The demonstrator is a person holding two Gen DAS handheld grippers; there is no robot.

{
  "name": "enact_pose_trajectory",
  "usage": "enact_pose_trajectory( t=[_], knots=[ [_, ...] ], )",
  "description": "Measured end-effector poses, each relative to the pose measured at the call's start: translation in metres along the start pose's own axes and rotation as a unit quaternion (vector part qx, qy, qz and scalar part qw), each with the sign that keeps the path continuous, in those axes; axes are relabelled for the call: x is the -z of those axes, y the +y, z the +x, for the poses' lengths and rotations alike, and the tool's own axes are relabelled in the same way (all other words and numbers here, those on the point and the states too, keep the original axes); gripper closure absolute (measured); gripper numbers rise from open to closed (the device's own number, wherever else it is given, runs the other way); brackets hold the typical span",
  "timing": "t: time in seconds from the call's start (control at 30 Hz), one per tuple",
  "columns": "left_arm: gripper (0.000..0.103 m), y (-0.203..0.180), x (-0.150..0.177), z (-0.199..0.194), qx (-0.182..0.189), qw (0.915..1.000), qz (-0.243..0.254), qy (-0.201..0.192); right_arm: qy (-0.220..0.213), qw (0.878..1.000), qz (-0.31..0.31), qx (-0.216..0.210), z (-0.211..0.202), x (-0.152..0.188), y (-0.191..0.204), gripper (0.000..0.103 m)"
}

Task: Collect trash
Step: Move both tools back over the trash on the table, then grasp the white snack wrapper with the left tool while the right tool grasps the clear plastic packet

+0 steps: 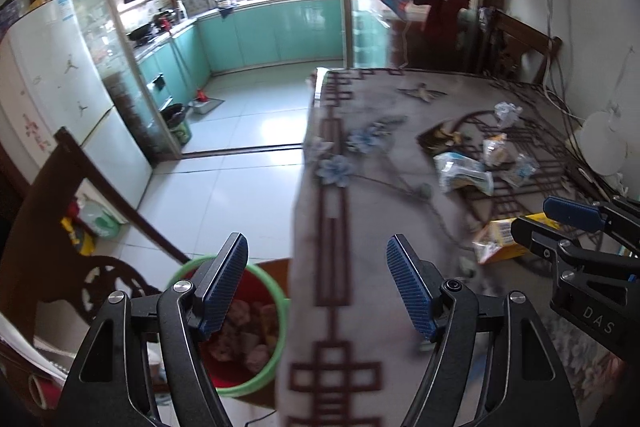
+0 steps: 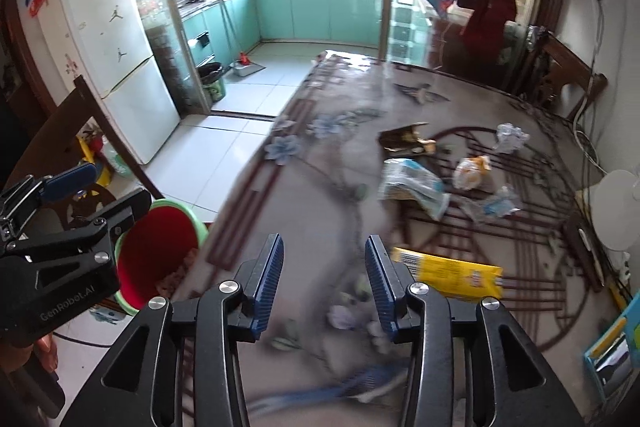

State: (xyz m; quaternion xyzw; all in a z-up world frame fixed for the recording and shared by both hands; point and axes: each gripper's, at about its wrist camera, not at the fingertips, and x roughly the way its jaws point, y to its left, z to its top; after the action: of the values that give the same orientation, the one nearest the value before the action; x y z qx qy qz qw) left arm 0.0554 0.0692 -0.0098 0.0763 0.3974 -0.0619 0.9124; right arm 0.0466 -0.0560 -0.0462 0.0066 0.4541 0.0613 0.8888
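Tall white two-door fridge (image 2: 116, 67) by the doorway, teal glossy kitchen cabinets (image 2: 320, 11) behind, dark carved wooden chair (image 1: 80, 227) nearby.

Black tool (image 1: 318, 283) frames, ribbed blue pads (image 2: 267, 289), silver screws.

The right gripper (image 1: 560, 223), seen from the left wrist camera, bears the letters "DAS" in pale print on its black body; the left gripper (image 2: 104, 195), seen from the right wrist camera, bears "GenRobot.AI" on its black body; print on the wrappers is unreadable
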Motion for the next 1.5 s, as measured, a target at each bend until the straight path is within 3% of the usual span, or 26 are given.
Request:
enact_pose_trajectory(
  t=[0.1, 0.2, 0.33, 0.4, 0.6, 0.67, 0.73, 0.83, 1.0, 1.23, 1.33, 1.37, 1.4, 1.43, 1.5],
  knots=[
    [0.031, -0.022, -0.002, 0.002, 0.012, 0.9999, 0.003, 0.008, 0.0, 1.0, 0.001, -0.011, 0.0, 0.004, -0.028, 0.054],
    [0.031, -0.043, -0.003, 0.007, 0.024, 0.9995, 0.001, 0.019, 0.015, 0.998, -0.021, -0.056, 0.012, 0.007, -0.064, 0.042],
    [0.029, -0.064, -0.001, 0.01, 0.029, 0.999, 0.001, 0.034, 0.041, 0.993, -0.082, -0.072, 0.04, 0.013, -0.108, 0.042],
    [0.02, -0.07, 0.001, 0.011, 0.03, 0.9987, -0.003, 0.04, 0.061, 0.988, -0.122, -0.068, 0.057, 0.014, -0.125, 0.042],
    [0.02, -0.085, 0.002, 0.019, 0.029, 0.9974, -0.015, 0.065, 0.119, 0.963, -0.221, -0.102, 0.096, 0.019, -0.143, 0.042],
    [0.02, -0.087, 0.0, 0.02, 0.025, 0.9971, -0.017, 0.069, 0.113, 0.964, -0.217, -0.105, 0.098, 0.02, -0.15, 0.042],
    [0.02, -0.088, -0.002, 0.021, 0.023, 0.997, -0.02, 0.071, 0.082, 0.974, -0.185, -0.104, 0.094, 0.017, -0.164, 0.042],
    [0.02, -0.09, -0.006, 0.027, 0.015, 0.997, -0.022, 0.073, 0.022, 0.989, -0.136, -0.051, 0.091, 0.008, -0.192, 0.042],
    [0.02, -0.102, -0.016, 0.053, 0.02, 0.996, -0.021, 0.084, 0.001, 0.998, -0.063, 0.0, 0.126, -0.004, -0.223, 0.042],
    [0.02, -0.138, -0.053, 0.114, 0.047, 0.9925, 0.051, 0.1, 0.07, 0.993, -0.094, -0.01, 0.186, -0.006, -0.213, 0.042],
    [0.02, -0.152, -0.066, 0.138, 0.064, 0.9894, 0.068, 0.11, 0.08, 0.993, -0.08, -0.029, 0.195, -0.003, -0.217, 0.053],
    [0.02, -0.158, -0.07, 0.148, 0.072, 0.9881, 0.074, 0.114, 0.077, 0.993, -0.083, -0.025, 0.195, -0.003, -0.217, 0.064],
    [0.02, -0.163, -0.072, 0.156, 0.074, 0.9873, 0.078, 0.117, 0.076, 0.993, -0.085, -0.026, 0.195, -0.004, -0.217, 0.084],
    [0.02, -0.168, -0.074, 0.166, 0.076, 0.9861, 0.082, 0.123, 0.074, 0.993, -0.085, -0.024, 0.195, -0.004, -0.218, 0.094],
    [0.02, -0.173, -0.078, 0.183, 0.097, 0.983, 0.065, 0.141, 0.073, 0.994, -0.063, -0.04, 0.193, -0.002, -0.225, 0.098]
  ],
)
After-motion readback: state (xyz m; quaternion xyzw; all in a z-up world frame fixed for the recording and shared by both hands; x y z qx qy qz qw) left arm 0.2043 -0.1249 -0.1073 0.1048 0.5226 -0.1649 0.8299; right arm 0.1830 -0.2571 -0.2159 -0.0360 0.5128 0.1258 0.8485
